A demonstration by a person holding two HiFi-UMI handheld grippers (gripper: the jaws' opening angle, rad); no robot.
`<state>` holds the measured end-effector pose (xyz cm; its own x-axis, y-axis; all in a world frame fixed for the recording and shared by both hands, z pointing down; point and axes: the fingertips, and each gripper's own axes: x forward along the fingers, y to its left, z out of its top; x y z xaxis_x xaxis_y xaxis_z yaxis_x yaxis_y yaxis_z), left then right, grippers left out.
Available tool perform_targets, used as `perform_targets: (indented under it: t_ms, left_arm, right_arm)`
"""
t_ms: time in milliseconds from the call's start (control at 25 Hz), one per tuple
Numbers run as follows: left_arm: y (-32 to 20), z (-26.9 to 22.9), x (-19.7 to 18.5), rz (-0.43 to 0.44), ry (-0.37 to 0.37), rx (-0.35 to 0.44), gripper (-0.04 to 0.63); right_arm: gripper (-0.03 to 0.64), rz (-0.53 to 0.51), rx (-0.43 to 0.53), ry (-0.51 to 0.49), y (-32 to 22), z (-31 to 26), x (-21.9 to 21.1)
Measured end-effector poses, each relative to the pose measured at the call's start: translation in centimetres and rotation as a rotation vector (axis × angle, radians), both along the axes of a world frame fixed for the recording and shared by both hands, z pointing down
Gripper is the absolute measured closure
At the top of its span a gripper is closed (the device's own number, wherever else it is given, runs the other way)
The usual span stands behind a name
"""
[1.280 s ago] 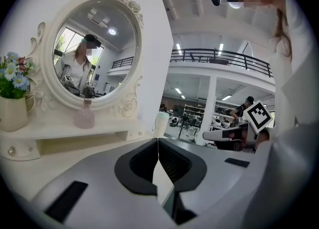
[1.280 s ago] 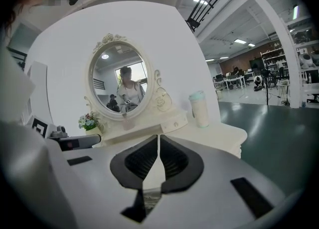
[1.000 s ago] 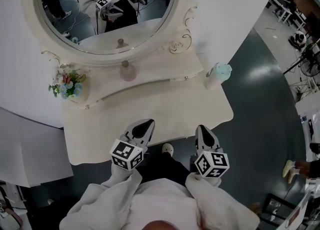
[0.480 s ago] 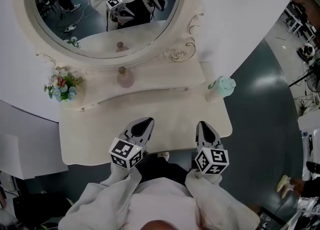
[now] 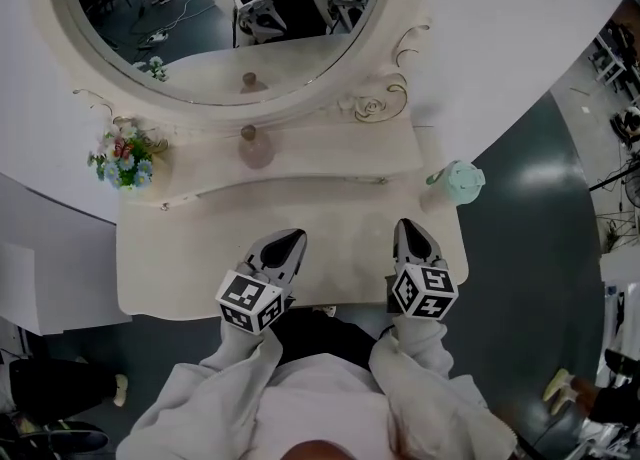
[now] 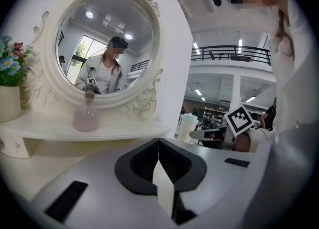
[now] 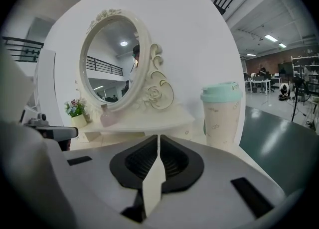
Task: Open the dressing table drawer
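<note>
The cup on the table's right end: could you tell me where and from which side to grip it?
I would take the cup by its wall, just below the mint lid, coming level from the near side with the right gripper. It stands upright with nothing in front, and the lid's rim would check a slip. The jaws are together, so open them first.
</note>
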<state>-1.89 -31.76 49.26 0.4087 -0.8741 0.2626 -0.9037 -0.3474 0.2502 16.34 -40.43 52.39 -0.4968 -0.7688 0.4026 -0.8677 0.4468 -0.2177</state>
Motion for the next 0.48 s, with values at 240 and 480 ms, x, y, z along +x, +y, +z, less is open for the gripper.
perform_targets:
  t_ms: [240, 480]
  left_arm:
    - [0.3, 0.0, -0.3, -0.012, -0.013, -0.004, 0.578]
    - [0.8, 0.2, -1.2, -0.047, -0.013, -0.014, 0.578]
  right_arm:
    - [0.575, -0.011, -0.004, 0.035, -2.4, 2.0, -1.0]
    - [0.572, -0.007, -0.026, 0.077, -5.0, 4.4, -1.6]
